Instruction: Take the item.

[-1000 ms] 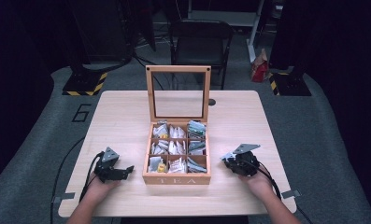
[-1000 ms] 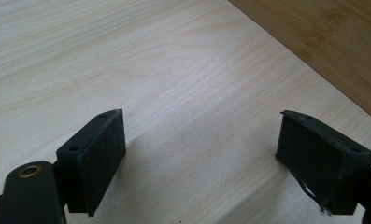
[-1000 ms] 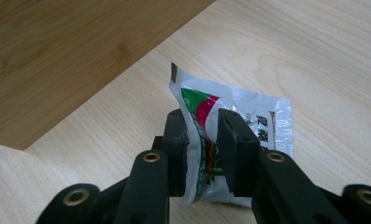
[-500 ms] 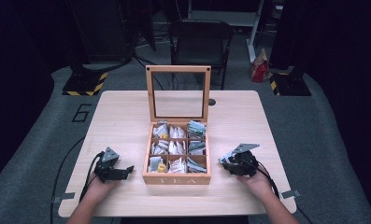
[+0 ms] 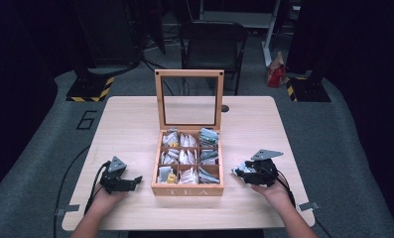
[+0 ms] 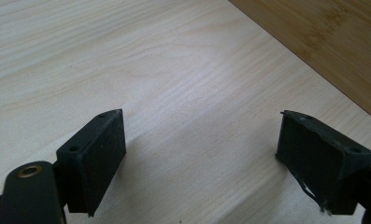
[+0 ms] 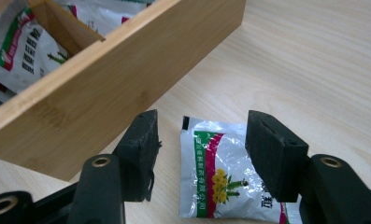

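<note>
A wooden tea box [image 5: 187, 189] stands mid-table with its glass lid upright, and its compartments hold several sachets. To its right my right gripper [image 5: 240, 172] rests low on the table. In the right gripper view, a silver, green and red tea sachet [image 7: 223, 175] lies flat on the wood between the fingers of that gripper [image 7: 202, 135]. The pads stand clear of it on both sides, and the jaws have just been opening. The box's side wall [image 7: 117, 79] is close ahead. My left gripper [image 5: 134, 180] [image 6: 199, 140] sits left of the box, open and holding nothing.
A chair [image 5: 212, 44] stands beyond the far edge of the table. The light wooden tabletop [image 5: 130, 124] is bare to the left of and behind the box. A dark round knob [image 5: 225, 108] lies near the lid's right side. Cables trail from both grippers off the near edge.
The right gripper's jaws have spread apart and the sachet now lies loose between them. Both hands have barely shifted.
</note>
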Motion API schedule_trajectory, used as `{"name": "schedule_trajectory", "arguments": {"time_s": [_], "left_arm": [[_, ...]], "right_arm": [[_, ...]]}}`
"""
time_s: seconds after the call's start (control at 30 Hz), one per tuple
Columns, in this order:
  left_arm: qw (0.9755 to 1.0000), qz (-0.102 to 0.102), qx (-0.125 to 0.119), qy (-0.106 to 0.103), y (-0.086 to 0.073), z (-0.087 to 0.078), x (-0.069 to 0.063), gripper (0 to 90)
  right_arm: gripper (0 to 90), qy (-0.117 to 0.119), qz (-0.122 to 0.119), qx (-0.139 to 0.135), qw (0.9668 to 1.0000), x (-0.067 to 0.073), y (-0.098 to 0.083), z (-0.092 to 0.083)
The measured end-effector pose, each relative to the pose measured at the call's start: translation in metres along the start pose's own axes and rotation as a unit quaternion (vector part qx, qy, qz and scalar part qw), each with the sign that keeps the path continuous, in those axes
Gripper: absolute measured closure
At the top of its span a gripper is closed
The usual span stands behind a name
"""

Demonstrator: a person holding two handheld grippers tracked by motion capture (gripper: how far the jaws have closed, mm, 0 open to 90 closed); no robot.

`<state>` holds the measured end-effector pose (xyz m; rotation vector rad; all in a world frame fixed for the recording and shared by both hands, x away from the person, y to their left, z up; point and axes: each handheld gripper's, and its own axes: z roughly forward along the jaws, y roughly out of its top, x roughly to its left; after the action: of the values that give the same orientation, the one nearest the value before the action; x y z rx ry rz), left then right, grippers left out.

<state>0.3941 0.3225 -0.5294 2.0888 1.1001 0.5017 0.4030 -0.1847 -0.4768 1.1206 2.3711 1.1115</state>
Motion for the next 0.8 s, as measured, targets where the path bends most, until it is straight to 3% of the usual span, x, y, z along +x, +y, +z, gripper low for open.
{"name": "schedule_trajectory", "arguments": {"time_s": [0.2,0.37,0.8], "left_arm": [[1.0,0.003,0.0,0.0,0.0,0.0,0.0,15.1],[1.0,0.003,0.0,0.0,0.0,0.0,0.0,15.1],[1.0,0.003,0.0,0.0,0.0,0.0,0.0,15.1]], "right_arm": [[44.3,0.002,0.008,-0.006,0.9999,-0.003,0.002,-0.004],[45.3,-0.006,0.029,-0.013,0.9995,-0.009,0.002,-0.008],[47.2,-0.058,0.059,-0.008,0.9965,-0.031,-0.011,-0.013]]}}
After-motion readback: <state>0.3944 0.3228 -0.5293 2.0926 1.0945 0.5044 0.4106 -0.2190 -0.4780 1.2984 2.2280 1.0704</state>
